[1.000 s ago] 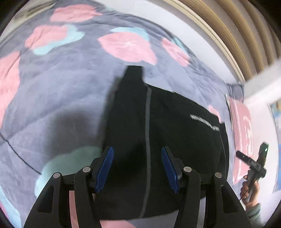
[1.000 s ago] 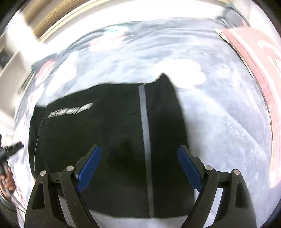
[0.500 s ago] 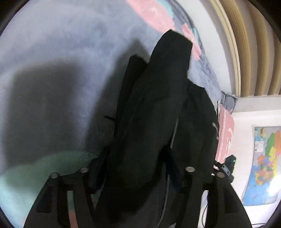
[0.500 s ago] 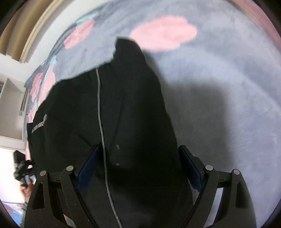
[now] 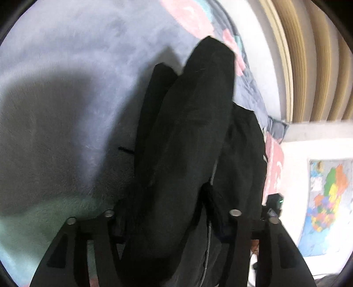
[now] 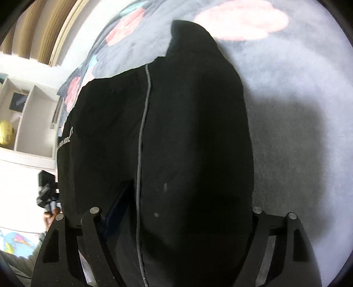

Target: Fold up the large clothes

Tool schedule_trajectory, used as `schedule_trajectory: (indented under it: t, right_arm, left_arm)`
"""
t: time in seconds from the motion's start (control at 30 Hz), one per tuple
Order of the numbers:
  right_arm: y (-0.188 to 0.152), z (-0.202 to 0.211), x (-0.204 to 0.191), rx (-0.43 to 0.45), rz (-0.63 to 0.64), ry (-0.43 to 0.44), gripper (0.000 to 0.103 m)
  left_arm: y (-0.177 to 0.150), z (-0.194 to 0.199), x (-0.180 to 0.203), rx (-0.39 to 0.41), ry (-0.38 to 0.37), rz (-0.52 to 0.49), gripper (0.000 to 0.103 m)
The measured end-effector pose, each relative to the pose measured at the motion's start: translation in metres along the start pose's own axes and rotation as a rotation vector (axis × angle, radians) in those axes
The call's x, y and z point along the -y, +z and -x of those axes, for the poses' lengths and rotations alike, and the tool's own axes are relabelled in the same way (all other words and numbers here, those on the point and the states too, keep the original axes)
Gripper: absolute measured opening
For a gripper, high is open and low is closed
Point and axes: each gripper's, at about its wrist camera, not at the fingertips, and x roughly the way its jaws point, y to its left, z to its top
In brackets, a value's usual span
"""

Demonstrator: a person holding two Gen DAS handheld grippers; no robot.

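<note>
A large black garment (image 5: 189, 136) with a thin grey stripe and white lettering (image 6: 66, 139) lies on a grey-blue blanket. In the left wrist view a lifted fold of it hangs over my left gripper (image 5: 167, 212) and hides the fingertips; the jaws look closed on the cloth. In the right wrist view the garment (image 6: 189, 123) bulges up between the fingers of my right gripper (image 6: 178, 212). One blue pad (image 6: 117, 205) shows at the left, the other is hidden under cloth. The jaws stand wide around the cloth.
The blanket (image 5: 66, 92) has pink and teal flowers (image 6: 242, 19). A pink pillow (image 5: 273, 167), beige curtains (image 5: 313, 57) and a wall map (image 5: 328, 198) are at the right. White shelves (image 6: 33, 114) stand at the left of the right wrist view.
Both grippers have dropped onto the garment's near edge. The left one has closed on it and lifted a fold. The cloth now bulges between the right fingers.
</note>
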Motion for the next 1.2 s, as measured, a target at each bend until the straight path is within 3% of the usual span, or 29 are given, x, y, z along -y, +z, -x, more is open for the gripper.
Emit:
schedule_trajectory:
  t: [0.07, 0.13, 0.2, 0.27, 0.33, 0.57, 0.7, 0.93, 1.07, 1.2]
  right_arm:
    - [0.004, -0.006, 0.004, -0.001, -0.048, 0.038, 0.091]
    - [0.003, -0.001, -0.004, 0.008, -0.033, 0.031, 0.085]
    - [-0.004, 0.008, -0.021, 0.015, 0.037, 0.037, 0.065]
    - [-0.016, 0.023, -0.045, 0.019, 0.142, 0.023, 0.056]
    - [-0.027, 0.041, -0.061, 0.040, 0.170, 0.066, 0.048]
    - [-0.060, 0.109, -0.114, 0.142, 0.307, 0.081, 0.043]
    - [-0.086, 0.145, -0.121, 0.169, 0.327, 0.103, 0.043]
    - [-0.090, 0.170, -0.128, 0.142, 0.300, 0.097, 0.043]
    - [-0.083, 0.159, -0.112, 0.094, 0.263, 0.045, 0.043]
    - [-0.067, 0.110, -0.087, 0.027, 0.211, -0.024, 0.043]
  left_arm:
    - [0.003, -0.005, 0.003, 0.009, 0.011, 0.002, 0.063]
    - [0.000, -0.003, 0.015, 0.030, 0.050, -0.034, 0.056]
    - [-0.010, 0.009, 0.033, 0.074, 0.072, -0.103, 0.037]
    - [-0.022, 0.026, 0.048, 0.113, 0.032, -0.135, 0.033]
    - [-0.031, 0.039, 0.061, 0.127, 0.003, -0.159, 0.032]
    - [-0.101, 0.099, 0.140, 0.194, -0.052, -0.330, 0.030]
    - [-0.143, 0.133, 0.158, 0.220, -0.089, -0.365, 0.030]
    - [-0.217, 0.176, 0.146, 0.197, -0.099, -0.386, 0.030]
    - [-0.237, 0.161, 0.117, 0.143, -0.078, -0.317, 0.030]
    - [-0.242, 0.121, 0.058, 0.074, -0.009, -0.211, 0.030]
